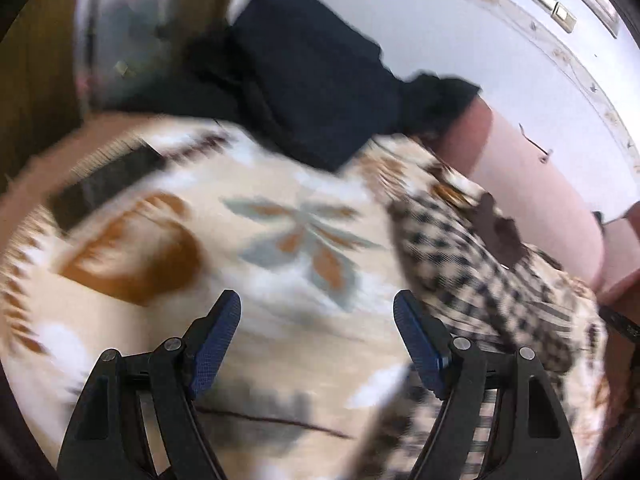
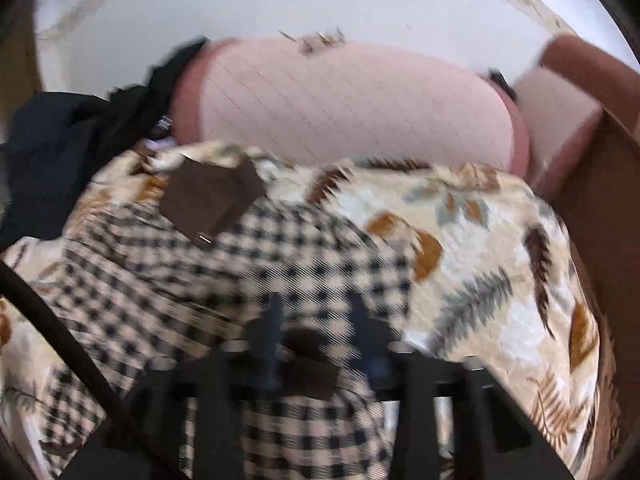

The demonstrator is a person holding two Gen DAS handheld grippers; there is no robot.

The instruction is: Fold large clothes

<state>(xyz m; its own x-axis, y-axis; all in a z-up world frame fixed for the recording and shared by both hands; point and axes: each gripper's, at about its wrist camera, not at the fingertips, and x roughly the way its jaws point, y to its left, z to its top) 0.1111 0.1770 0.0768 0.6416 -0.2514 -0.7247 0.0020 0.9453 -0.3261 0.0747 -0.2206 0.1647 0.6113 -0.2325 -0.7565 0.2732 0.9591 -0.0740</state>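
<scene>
On the leaf-print bedspread [image 1: 280, 240], the checked garment [image 2: 248, 264] lies rumpled beside the pink pillow [image 2: 340, 100]. The left gripper [image 1: 318, 344] hovers spread and empty; the right gripper [image 2: 316, 344] looks blurred, its jaws' state unclear. Best grip an edge squarely and pull flat.

I am in a bedroom at home. Under my tongs lies a bed spread with a leaf-patterned blanket [image 2: 480, 232]. A pink quilted headboard [image 2: 340, 104] stands at its far side against a plain white wall [image 2: 280, 0]. Dark clothes [image 1: 304, 80] are piled at the far left, and a checked garment [image 2: 240, 264] lies on the blanket. Light switches [image 1: 554, 6] sit on the wall, far right.
</scene>
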